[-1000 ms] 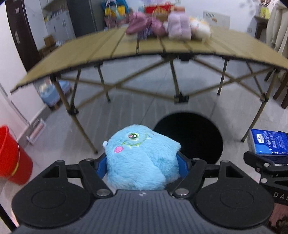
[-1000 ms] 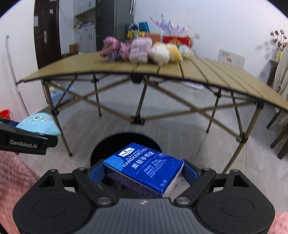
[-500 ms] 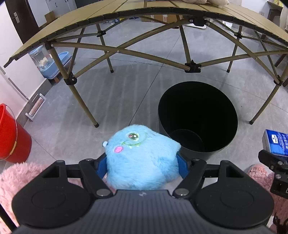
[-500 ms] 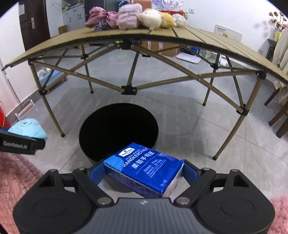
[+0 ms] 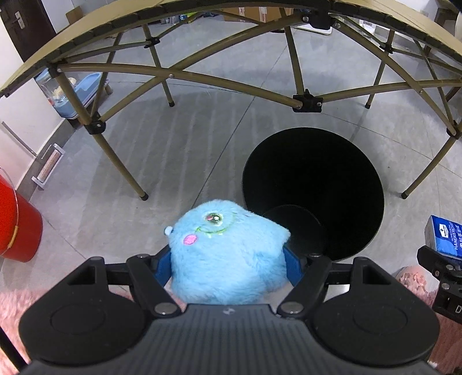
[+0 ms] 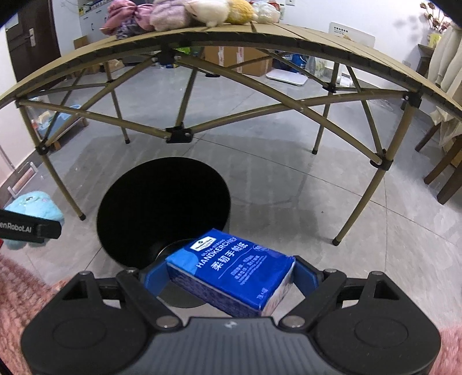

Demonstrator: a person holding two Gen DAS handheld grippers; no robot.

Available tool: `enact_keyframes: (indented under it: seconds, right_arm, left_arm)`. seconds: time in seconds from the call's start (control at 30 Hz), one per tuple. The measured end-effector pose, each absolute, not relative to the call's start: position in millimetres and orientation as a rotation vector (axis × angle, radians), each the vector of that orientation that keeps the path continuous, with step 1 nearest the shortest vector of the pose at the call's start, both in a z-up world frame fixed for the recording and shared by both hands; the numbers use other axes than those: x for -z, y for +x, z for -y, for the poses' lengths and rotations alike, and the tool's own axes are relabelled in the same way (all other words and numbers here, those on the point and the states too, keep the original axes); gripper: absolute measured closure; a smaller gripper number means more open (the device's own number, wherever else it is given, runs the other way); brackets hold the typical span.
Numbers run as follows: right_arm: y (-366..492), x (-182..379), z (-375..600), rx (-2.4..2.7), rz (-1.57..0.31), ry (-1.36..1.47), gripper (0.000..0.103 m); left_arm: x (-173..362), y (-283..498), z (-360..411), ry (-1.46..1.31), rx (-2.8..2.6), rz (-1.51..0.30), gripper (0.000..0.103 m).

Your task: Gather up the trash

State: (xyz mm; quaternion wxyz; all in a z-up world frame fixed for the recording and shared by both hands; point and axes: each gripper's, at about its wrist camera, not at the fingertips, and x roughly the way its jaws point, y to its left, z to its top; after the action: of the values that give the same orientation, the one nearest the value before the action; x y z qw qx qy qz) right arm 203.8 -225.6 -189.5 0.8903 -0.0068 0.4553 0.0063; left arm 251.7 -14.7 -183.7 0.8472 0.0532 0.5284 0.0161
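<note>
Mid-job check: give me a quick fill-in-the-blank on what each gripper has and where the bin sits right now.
1. The left gripper is shut on a fluffy toy coloured ____.
2. The right gripper is shut on a pack of handkerchiefs whose wrapper is ____.
3. The round bin on the floor is coloured ____.
4. On the folding table lie several ____ toys.

Missing words: light blue; blue; black; plush

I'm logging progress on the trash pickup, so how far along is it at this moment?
Done: both items are picked up. In hand: the left gripper is shut on the blue plush toy, the right gripper on the blue handkerchief pack, both near the black bin. Left: dropping them in; the bin's visible floor looks bare. Other plush toys sit on the folding table.
</note>
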Motion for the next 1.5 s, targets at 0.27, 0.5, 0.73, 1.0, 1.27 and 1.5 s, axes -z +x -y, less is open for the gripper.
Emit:
enact_keyframes:
  seconds: [0.27,0.5,0.73,1.0,1.27,1.5]
  right_arm:
    - [224.5,195.1,239.0,0.025,-0.952,0.004,0.016]
    - [240.2,199.1,249.7,0.055,-0.950,0.016,0.016]
    - [255.4,203.7,258.3,0.076,-0.951,0.028,0.016]
    - [273.1,208.9,267.5,0.094,-0.954,0.029,0.016]
    - [288.2,211.7,275.3,0.111,-0.956,0.032,0.016]
    - [300.1,214.2,282.7,0.136,-0.964,0.050,0.016]
  left_arm:
    - [189.1,273.6,29.9,0.104,-0.010,-1.133,0.030]
    - [195.9,292.8,44.5,0.096,0.016,-1.157,0.029]
    - [203.8,309.7,57.1,0.086,0.035,-1.179,0.029]
    - [212.3,329.4,72.1,0.065,0.045,-1.202,0.029]
    - [225.6,346.6,86.0,0.040,0.047,-1.241,0.029]
    - [237.0,356.9,96.3,0.014,0.039,-1.273,0.029]
